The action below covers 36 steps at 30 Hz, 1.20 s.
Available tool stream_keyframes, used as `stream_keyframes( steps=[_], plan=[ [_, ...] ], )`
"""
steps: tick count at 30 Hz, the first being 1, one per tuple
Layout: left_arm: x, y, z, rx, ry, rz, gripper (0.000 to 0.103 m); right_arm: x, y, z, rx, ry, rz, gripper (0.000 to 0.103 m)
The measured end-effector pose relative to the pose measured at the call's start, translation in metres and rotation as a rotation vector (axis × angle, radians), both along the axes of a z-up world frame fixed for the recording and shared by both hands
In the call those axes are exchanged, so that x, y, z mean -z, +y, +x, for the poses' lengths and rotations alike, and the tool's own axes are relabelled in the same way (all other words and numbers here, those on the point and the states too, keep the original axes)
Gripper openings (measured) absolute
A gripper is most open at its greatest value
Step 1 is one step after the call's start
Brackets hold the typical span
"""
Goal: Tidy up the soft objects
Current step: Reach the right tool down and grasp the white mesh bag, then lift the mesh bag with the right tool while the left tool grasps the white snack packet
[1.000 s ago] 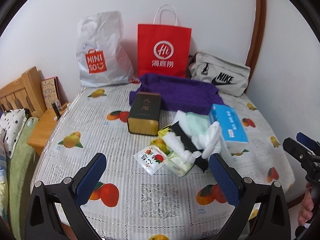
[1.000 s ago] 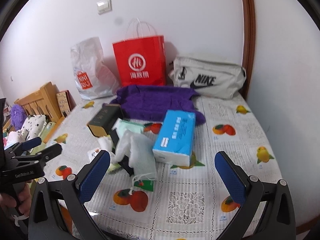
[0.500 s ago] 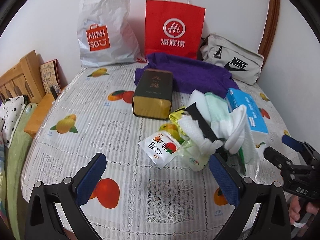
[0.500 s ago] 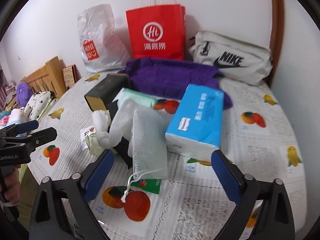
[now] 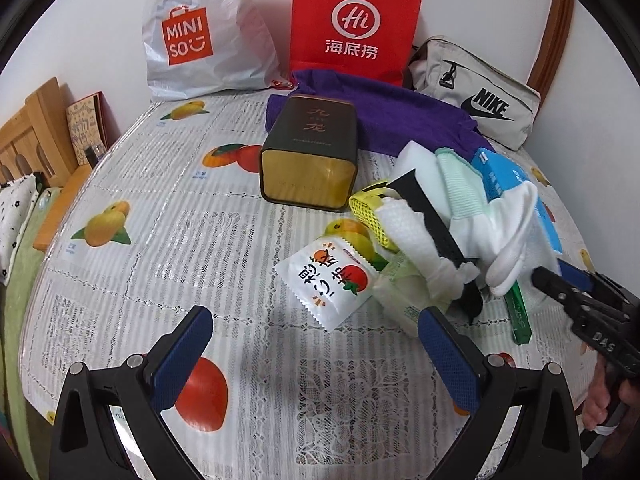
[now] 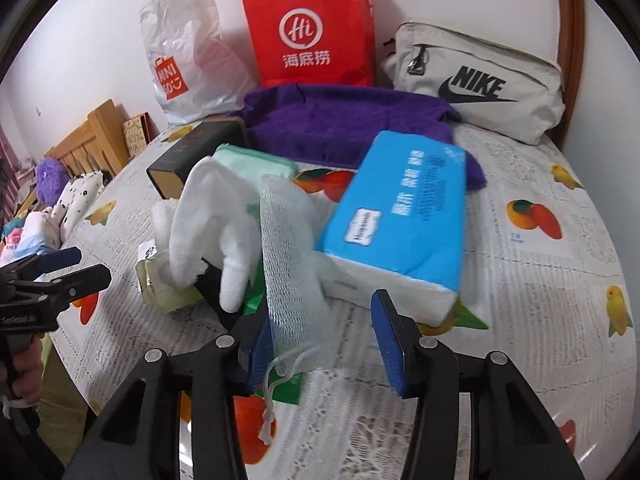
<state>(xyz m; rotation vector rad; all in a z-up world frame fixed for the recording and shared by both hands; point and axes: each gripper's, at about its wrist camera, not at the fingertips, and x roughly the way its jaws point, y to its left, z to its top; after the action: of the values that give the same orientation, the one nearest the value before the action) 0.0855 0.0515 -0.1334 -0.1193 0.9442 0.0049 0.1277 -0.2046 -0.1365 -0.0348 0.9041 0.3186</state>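
Round table (image 5: 132, 280) under a lace-and-fruit-print cover, filling both views. Along the far wall, left to right: white MINISO bag (image 5: 200, 32), red paper bag (image 5: 354, 20), grey Nike pouch (image 5: 476, 92). Just in front of those, a purple towel (image 6: 344, 124), spread flat and touching the red bag's foot. Blue tissue pack (image 6: 396, 216) lying with its far end over the towel's near edge. Dark tin with a gold end (image 5: 310, 152) on its side, left of the soft heap. Heap of soft things (image 5: 444, 224) between tin and tissue pack: mint cloth, white glove, yellow mesh and a black strap, piled over a pale green wipes packet. White mesh pouch (image 6: 292, 260) draped off the heap's near side, drawstring trailing toward the camera. Snack sachet (image 5: 330, 284) flat on the cover, touching the heap's left edge.

Right gripper (image 6: 320, 344) low over the cover, jaws closing around the mesh pouch's lower end; left pad apparently against the mesh, though blurred there, right pad clear of it, so nothing yet clamped. Left gripper (image 5: 316, 352) spread wide, released, empty above bare cover just short of the sachet.
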Motion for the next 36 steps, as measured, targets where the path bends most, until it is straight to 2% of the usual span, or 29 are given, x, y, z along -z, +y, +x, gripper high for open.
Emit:
stream_keyframes(
  steps=[3,5,9,12,16,20,24,31,36],
  plan=[
    [0.004,0.003,0.004,-0.008,0.008,-0.007,0.103,0.001,-0.004,0.003,0.000,0.002,-0.010,0.048],
    [0.006,0.004,0.005,-0.006,0.010,-0.012,0.103,0.004,-0.004,0.008,-0.003,0.010,-0.011,0.043],
    [0.010,0.004,0.007,0.001,0.012,-0.007,0.103,0.017,0.006,0.017,-0.028,0.046,0.003,0.021],
    [0.013,0.007,0.009,-0.001,0.017,-0.009,0.103,0.023,0.012,0.020,-0.035,0.051,0.007,0.011],
    [0.017,0.010,0.011,0.006,0.019,-0.014,0.103,0.016,0.012,0.013,-0.047,0.012,0.036,0.007],
    [0.025,0.011,0.017,0.020,0.032,-0.027,0.103,0.004,0.010,0.004,-0.054,-0.013,0.023,0.007],
    [0.031,0.013,0.025,0.012,0.038,-0.010,0.103,-0.012,0.005,-0.006,-0.050,-0.036,0.032,0.007],
    [0.046,0.010,0.034,0.093,0.034,0.110,0.103,-0.029,-0.006,-0.019,-0.049,-0.062,0.031,0.007],
    [0.051,0.004,0.041,0.174,0.018,0.123,0.103,-0.032,-0.010,-0.020,-0.043,-0.062,0.047,0.007]
  ],
)
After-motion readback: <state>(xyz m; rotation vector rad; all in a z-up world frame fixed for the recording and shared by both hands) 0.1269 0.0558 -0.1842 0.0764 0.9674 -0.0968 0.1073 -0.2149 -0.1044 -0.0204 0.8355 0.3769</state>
